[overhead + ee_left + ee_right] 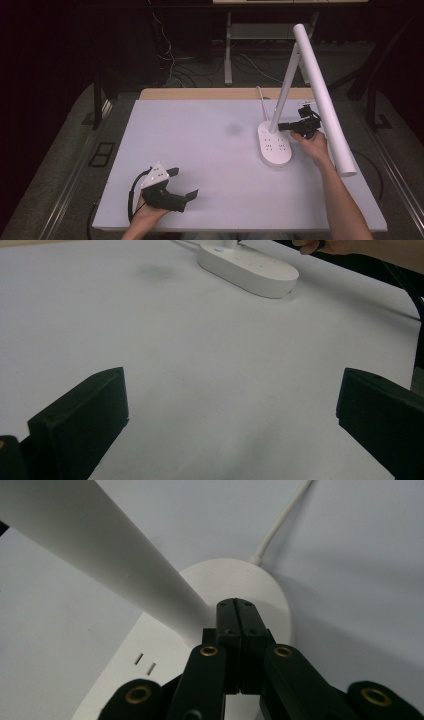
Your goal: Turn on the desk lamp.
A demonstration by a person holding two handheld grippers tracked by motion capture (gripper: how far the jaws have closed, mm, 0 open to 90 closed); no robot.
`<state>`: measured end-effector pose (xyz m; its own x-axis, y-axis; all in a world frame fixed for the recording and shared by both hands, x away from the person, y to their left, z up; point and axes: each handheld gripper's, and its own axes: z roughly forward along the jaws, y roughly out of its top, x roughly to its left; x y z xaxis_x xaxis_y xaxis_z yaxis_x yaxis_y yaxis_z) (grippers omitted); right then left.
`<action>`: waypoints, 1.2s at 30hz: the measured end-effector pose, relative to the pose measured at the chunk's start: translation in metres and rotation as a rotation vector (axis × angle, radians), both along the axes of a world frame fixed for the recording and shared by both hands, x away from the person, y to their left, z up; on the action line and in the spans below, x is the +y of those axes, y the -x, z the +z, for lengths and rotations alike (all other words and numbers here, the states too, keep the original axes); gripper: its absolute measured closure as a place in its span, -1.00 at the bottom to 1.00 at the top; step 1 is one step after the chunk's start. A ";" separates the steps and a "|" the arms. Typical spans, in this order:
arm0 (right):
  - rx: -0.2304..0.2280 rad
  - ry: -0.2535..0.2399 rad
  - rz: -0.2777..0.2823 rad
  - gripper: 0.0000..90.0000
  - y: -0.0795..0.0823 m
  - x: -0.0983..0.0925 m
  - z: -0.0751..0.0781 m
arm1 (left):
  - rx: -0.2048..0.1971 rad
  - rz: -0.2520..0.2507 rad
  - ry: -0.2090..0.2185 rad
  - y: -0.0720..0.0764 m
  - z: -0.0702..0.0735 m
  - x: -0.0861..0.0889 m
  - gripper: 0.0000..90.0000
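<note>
A white desk lamp stands at the table's right, with an oval base (274,145) that carries socket holes, a slanted stem (285,92) and a long tube head (322,95). My right gripper (280,126) is shut with nothing between its jaws. Its tip sits over the base (260,580) right beside the foot of the stem (100,555); whether it touches the base I cannot tell. The right gripper (236,605) shows its jaws pressed flat together. My left gripper (184,183) rests open at the front left, far from the lamp. The left gripper (230,415) faces the base (250,270) across bare table.
The lamp's white cable (280,525) runs off the back of the white table (210,150). A faint dark smudge (233,129) lies left of the base. The lamp head overhangs the person's right forearm (340,195). Cables and table legs crowd the floor behind.
</note>
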<state>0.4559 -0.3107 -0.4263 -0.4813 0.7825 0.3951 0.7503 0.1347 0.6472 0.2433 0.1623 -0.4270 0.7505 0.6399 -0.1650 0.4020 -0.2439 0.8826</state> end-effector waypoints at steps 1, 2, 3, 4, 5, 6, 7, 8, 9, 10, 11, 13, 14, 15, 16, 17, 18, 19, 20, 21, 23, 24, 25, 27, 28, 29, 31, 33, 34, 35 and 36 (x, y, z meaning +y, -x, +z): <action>0.002 0.001 -0.002 0.99 0.000 0.000 0.000 | 0.000 0.000 -0.001 0.000 0.000 0.000 -1.00; 0.001 0.003 -0.005 0.99 0.000 0.000 -0.001 | 0.001 0.000 -0.001 0.000 0.000 0.000 -1.00; 0.004 0.009 -0.002 0.99 -0.001 0.000 -0.002 | 0.001 0.000 -0.001 0.000 0.000 0.000 -1.00; 0.004 0.003 -0.001 0.98 -0.001 -0.001 -0.002 | 0.001 -0.001 -0.002 0.000 0.000 0.000 -1.00; 0.005 0.001 -0.005 0.99 -0.001 -0.001 -0.002 | 0.001 -0.002 -0.002 0.000 0.000 0.000 -1.00; 0.005 0.001 -0.008 0.99 -0.001 -0.001 -0.002 | 0.001 -0.002 -0.002 0.000 0.000 0.000 -1.00; 0.006 -0.004 -0.004 0.99 -0.001 -0.002 -0.003 | 0.001 -0.003 -0.002 0.000 0.000 0.000 -1.00; 0.010 -0.007 -0.006 0.99 -0.001 -0.003 -0.003 | 0.001 -0.003 -0.002 0.000 0.000 0.000 -1.00; 0.006 -0.014 -0.005 0.99 -0.001 -0.004 -0.004 | 0.001 -0.004 -0.003 0.000 0.000 -0.001 -1.00; 0.008 -0.024 -0.002 0.99 -0.001 -0.005 -0.005 | 0.000 -0.004 -0.002 0.000 0.000 -0.001 -1.00; 0.011 -0.039 -0.004 0.99 -0.001 -0.006 -0.006 | 0.000 -0.004 -0.002 0.000 0.000 -0.001 -1.00; 0.011 -0.062 -0.006 0.99 -0.001 -0.008 -0.008 | 0.001 -0.004 -0.002 0.000 0.000 -0.001 -1.00; 0.009 -0.065 -0.009 0.99 -0.001 -0.008 -0.008 | 0.001 -0.004 -0.001 0.000 0.000 -0.001 -1.00; 0.006 -0.069 -0.015 0.99 0.000 -0.008 -0.009 | 0.000 -0.005 -0.002 0.000 0.000 -0.001 -1.00; 0.001 -0.074 -0.019 0.99 0.001 -0.008 -0.010 | 0.000 -0.006 -0.003 0.000 0.000 -0.001 -1.00; 0.002 -0.085 -0.028 0.99 0.001 -0.009 -0.011 | 0.000 -0.006 -0.003 0.000 0.000 -0.001 -1.00; 0.000 -0.097 -0.037 0.99 0.002 -0.009 -0.012 | 0.000 -0.006 -0.007 0.000 0.000 -0.001 -1.00; 0.003 -0.105 -0.038 0.99 0.002 -0.010 -0.013 | 0.000 -0.007 -0.008 0.000 0.000 -0.001 -1.00; 0.003 -0.108 -0.039 0.99 0.002 -0.010 -0.013 | 0.000 -0.006 -0.007 0.001 0.000 -0.002 -1.00; 0.003 -0.105 -0.040 0.99 0.002 -0.009 -0.013 | 0.000 -0.006 -0.007 0.001 0.000 -0.002 -1.00; -0.003 -0.090 -0.040 0.99 0.002 -0.008 -0.012 | 0.000 -0.007 -0.009 0.001 0.000 -0.002 -1.00; -0.006 -0.086 -0.042 0.99 0.003 -0.008 -0.012 | 0.001 -0.007 -0.010 0.001 0.000 -0.002 -1.00; -0.011 -0.079 -0.043 0.99 0.003 -0.007 -0.012 | 0.001 -0.008 -0.011 0.001 0.000 -0.002 -1.00; -0.003 -0.068 -0.043 1.00 0.003 -0.006 -0.011 | 0.002 -0.010 -0.015 0.000 -0.001 -0.002 -1.00; -0.003 -0.068 -0.043 1.00 0.003 -0.006 -0.011 | 0.002 -0.010 -0.015 0.000 -0.001 -0.002 -1.00; 0.006 -0.068 -0.045 1.00 0.002 -0.006 -0.011 | 0.003 -0.011 -0.015 0.000 -0.001 -0.002 -1.00; -0.001 -0.060 -0.044 1.00 0.002 -0.006 -0.010 | 0.004 -0.010 -0.015 0.000 -0.001 -0.002 -1.00; -0.003 -0.054 -0.045 0.99 0.003 -0.004 -0.009 | 0.003 -0.011 -0.015 0.000 -0.001 -0.002 -1.00; -0.003 -0.054 -0.045 0.99 0.003 -0.004 -0.009 | 0.004 -0.011 -0.016 0.000 -0.001 -0.001 -1.00; 0.002 -0.048 -0.043 0.99 0.002 -0.004 -0.008 | 0.007 -0.006 -0.011 0.000 -0.001 -0.002 -1.00; 0.002 -0.048 -0.043 0.99 0.002 -0.004 -0.008 | 0.007 -0.006 -0.011 0.000 -0.001 -0.002 -1.00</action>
